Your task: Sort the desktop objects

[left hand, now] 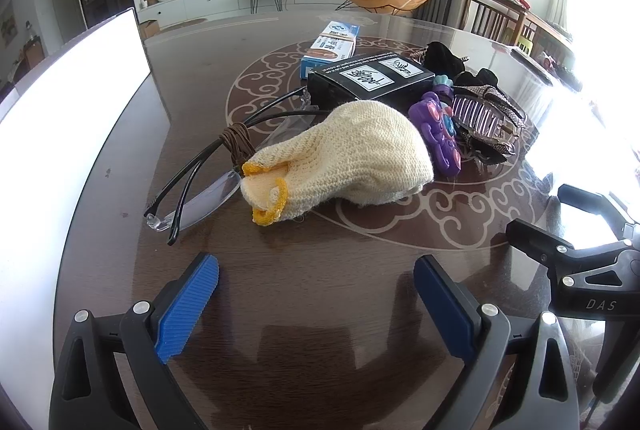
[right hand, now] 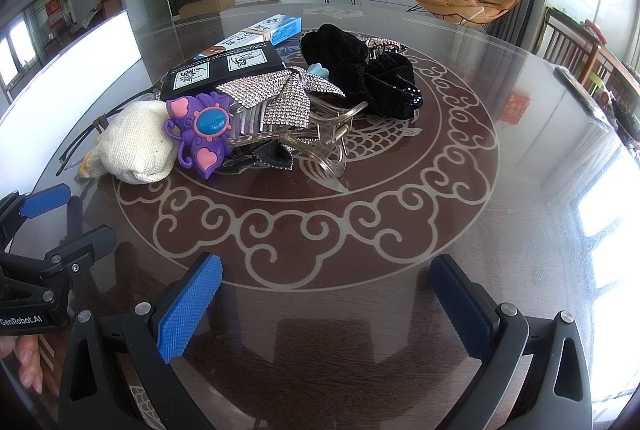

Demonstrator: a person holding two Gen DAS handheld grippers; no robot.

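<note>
Clutter sits mid-counter [right hand: 460, 230]: knit glove [left hand: 344, 154] over glasses [left hand: 192, 190], black box [left hand: 368, 80], purple toy [right hand: 200, 132], hair clip [right hand: 288, 126]. Both grippers' jaws gape empty, short of the pile.

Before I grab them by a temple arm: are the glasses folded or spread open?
Folded. The glasses' two black temple arms lie crossed behind the lenses, partly under the knit glove.

Right gripper [right hand: 324, 306] jaws wide apart, nothing between, low over glossy table [right hand: 460, 190]. Far-centre pile: cream glove [right hand: 138, 146], purple toy [right hand: 202, 130], rhinestone hair clip [right hand: 288, 110], black box [right hand: 218, 70], black cloth [right hand: 360, 70]. Left gripper [right hand: 68, 218] near-left.
</note>
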